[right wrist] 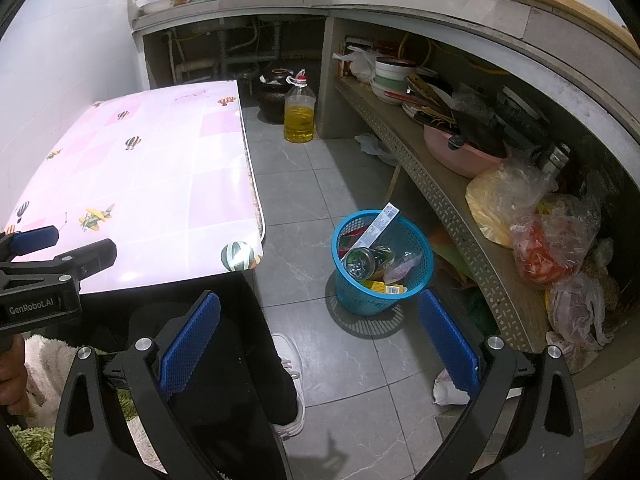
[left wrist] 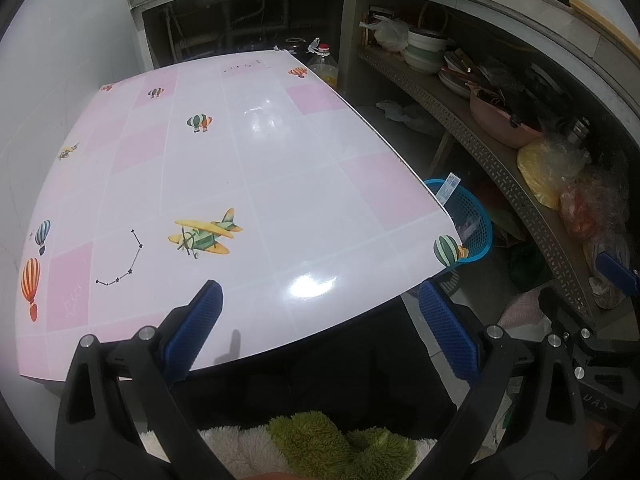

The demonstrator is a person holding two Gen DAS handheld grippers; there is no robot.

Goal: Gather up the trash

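Note:
A blue mesh trash basket stands on the tiled floor right of the table. It holds a can, wrappers and a long white box. In the left wrist view the basket shows partly behind the table corner. My left gripper is open and empty above the near edge of the pink and white table. My right gripper is open and empty above the floor, just short of the basket. The left gripper also shows at the left of the right wrist view.
A perforated shelf on the right carries bowls, a pink basin and plastic bags. An oil bottle and a dark jar stand on the floor at the back. A crumpled white scrap lies near the shelf. The person's legs and shoe are below.

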